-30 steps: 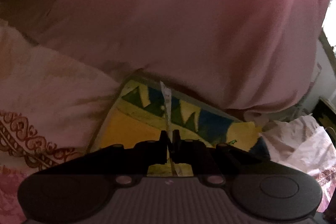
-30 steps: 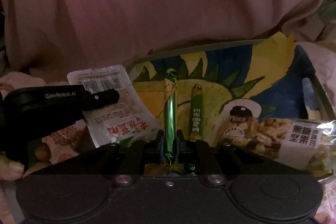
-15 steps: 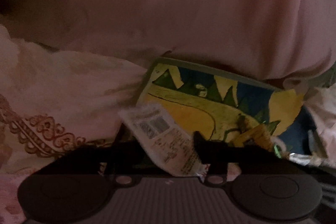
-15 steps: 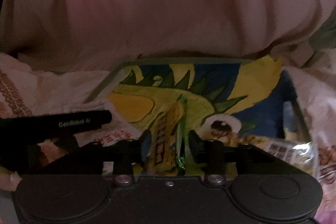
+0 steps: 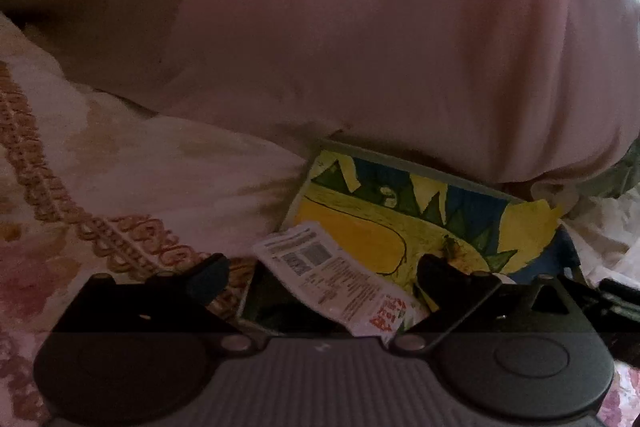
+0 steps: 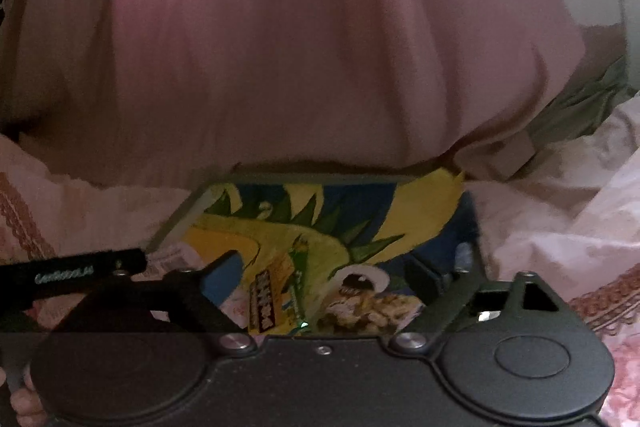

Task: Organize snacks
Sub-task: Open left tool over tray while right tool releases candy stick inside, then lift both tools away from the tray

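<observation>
My left gripper [image 5: 320, 277] and right gripper [image 6: 326, 277] have just been opening wide, gripping nothing; a white printed packet [image 5: 340, 287] lies loose between the left's fingers, a yellow snack pack [image 6: 272, 301] between the right's.

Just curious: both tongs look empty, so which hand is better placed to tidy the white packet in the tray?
Probably the left tongs: open, with the white packet lying directly between its fingers.
</observation>
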